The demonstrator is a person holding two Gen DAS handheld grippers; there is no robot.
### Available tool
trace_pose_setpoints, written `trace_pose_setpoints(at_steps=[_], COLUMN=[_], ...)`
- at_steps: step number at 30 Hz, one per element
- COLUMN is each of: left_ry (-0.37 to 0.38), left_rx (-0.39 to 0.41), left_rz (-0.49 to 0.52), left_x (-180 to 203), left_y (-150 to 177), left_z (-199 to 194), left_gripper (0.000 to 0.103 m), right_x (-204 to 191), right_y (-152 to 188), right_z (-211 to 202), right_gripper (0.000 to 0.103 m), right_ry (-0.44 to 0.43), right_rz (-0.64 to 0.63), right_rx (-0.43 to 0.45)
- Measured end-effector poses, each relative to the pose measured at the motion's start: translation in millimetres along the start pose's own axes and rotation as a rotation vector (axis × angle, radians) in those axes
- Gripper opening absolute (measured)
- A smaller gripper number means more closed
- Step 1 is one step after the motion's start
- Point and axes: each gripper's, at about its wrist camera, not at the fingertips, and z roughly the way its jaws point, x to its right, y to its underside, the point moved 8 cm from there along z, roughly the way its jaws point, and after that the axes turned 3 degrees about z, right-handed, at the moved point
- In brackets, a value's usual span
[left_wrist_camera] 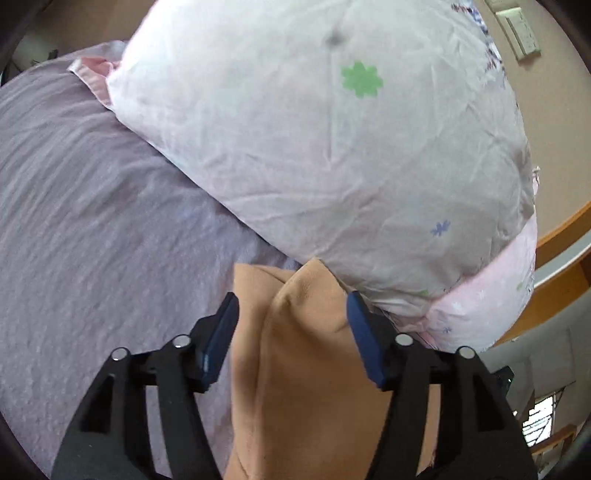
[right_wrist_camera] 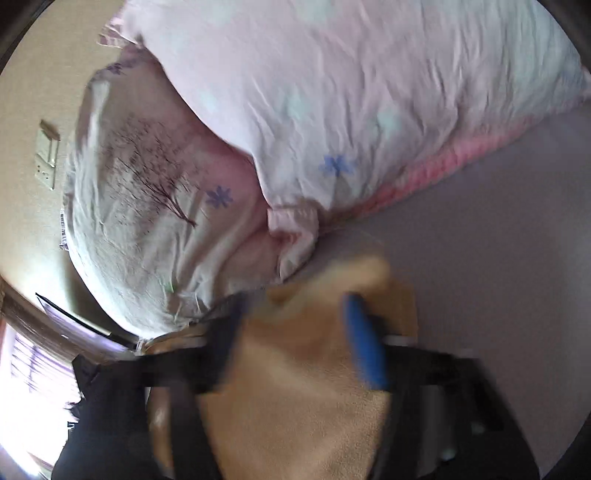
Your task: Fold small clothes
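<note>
An orange-tan small garment (left_wrist_camera: pixel 306 354) lies on the lilac bed sheet (left_wrist_camera: pixel 92 240), its upper end against a pillow. My left gripper (left_wrist_camera: pixel 291 314) is open, its blue pads (left_wrist_camera: pixel 221 332) standing on either side of the cloth's raised fold without closing on it. In the right wrist view the same tan cloth (right_wrist_camera: pixel 295 398) fills the lower middle, blurred. My right gripper (right_wrist_camera: pixel 295 317) is open around it, with a blue pad (right_wrist_camera: pixel 364 339) on the right and a dark blurred finger on the left.
A large pale pink pillow with flower prints (left_wrist_camera: pixel 325 147) lies just beyond the cloth. A second pillow with a tree print (right_wrist_camera: pixel 140 206) sits behind it. A beige wall with a switch plate (left_wrist_camera: pixel 521 33) and a wooden frame (left_wrist_camera: pixel 561 236) are at the right.
</note>
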Motion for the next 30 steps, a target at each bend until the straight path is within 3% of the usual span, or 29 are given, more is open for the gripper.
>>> trace_pose_setpoints(at_steps=[2,5,6,9,11,14,17,18,21,23,26,30], left_ry=[-0.001,-0.013,-0.017,-0.029,-0.045,-0.043,-0.043,-0.051,-0.034,-0.05,-0.001,0.105], left_rx=[-0.01,-0.04,-0.056,-0.118,-0.149,-0.186,-0.201,-0.205,-0.241,-0.214,-0.183,-0.16], left_rz=[0.012,0.046,0.061,0.1,0.122,0.13,0.141,0.151,0.1,0.075,0.068,0.172], left_x=[-3,-7,-8,-8,-8,-9,-5,-4,3,4,23,97], left_y=[0,12,19,42,53,68,77,80,93,92,86,81], left_z=[-13,-27,-29,-25,-26,-25,-18,-16,-7,-8,-14,-19], left_gripper=[0.063,0.067,0.068,0.069,0.07,0.073,0.072,0.07,0.027,0.022,0.019,0.018], right_x=[-12,-24,-21,13,5,-10,-10,-7,5,6,6,5], right_y=[-4,12,16,36,33,32,31,31,27,21,12,-2], right_z=[-21,-28,-24,16,6,-17,-37,-40,-43,-45,-63,-85], right_gripper=[0.094,0.094,0.094,0.093,0.093,0.093,0.094,0.094,0.094,0.094,0.094,0.094], right_ry=[-0.037,-0.107,-0.092,0.088,0.081,-0.068,-0.103,-0.109,-0.135,-0.17,-0.214,-0.255], right_rz=[-0.055,-0.098,-0.098,-0.078,-0.118,-0.109,-0.128,-0.125,-0.071,-0.036,-0.024,-0.015], right_rx=[0.078,0.017,-0.009,-0.172,-0.092,-0.035,0.052,0.063,0.07,0.082,0.131,0.176])
